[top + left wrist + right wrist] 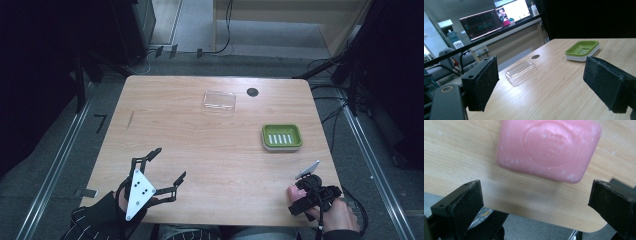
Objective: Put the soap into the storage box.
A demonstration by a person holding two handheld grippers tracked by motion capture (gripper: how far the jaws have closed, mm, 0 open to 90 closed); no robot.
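Right gripper view: tongs (536, 202) open, empty.

We see the tabletop (200, 140) lit evenly from above in the high view, while the room around it is very dark, almost black at both sides. Shadows there are soft and faint. In the left gripper view, bright screens (499, 17) glow far back, and a clear lid (521, 72) shines a little. The near black pads (484, 82) look fuzzy. In the right gripper view, the pink soap (547, 148) is blurry, and a soft dark shadow lies below it.
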